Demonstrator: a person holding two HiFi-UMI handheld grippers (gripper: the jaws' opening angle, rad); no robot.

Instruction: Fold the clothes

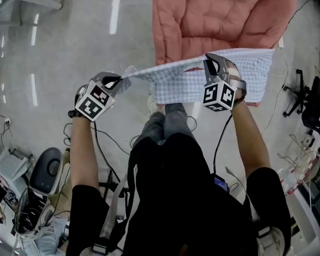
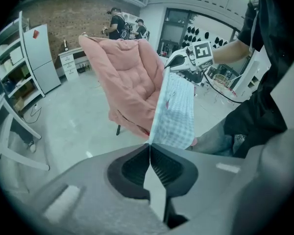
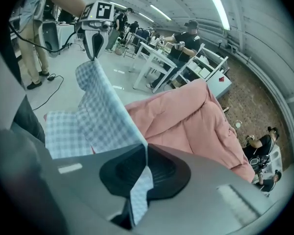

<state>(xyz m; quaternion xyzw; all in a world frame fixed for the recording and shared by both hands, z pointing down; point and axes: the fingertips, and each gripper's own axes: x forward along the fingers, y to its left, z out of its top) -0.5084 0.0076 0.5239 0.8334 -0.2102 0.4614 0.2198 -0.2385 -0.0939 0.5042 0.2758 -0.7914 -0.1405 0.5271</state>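
Observation:
A light blue-and-white checked garment (image 1: 181,79) hangs stretched in the air between both grippers, in front of a pink padded chair (image 1: 218,15). My left gripper (image 1: 119,79) is shut on one end of the cloth (image 2: 174,114). My right gripper (image 1: 207,63) is shut on the other end, and the checked fabric (image 3: 105,116) runs out from its closed jaws. Part of the cloth drapes down over the chair's seat edge. Each gripper shows in the other's view: the right gripper (image 2: 174,61) from the left, the left gripper (image 3: 92,45) from the right.
The person's legs (image 1: 165,124) stand just below the cloth. Cables (image 1: 106,137) trail over the grey floor. An office chair (image 1: 309,103) stands at the right, a stool (image 1: 45,169) and clutter at the lower left. White tables (image 3: 157,62) and seated people are farther off.

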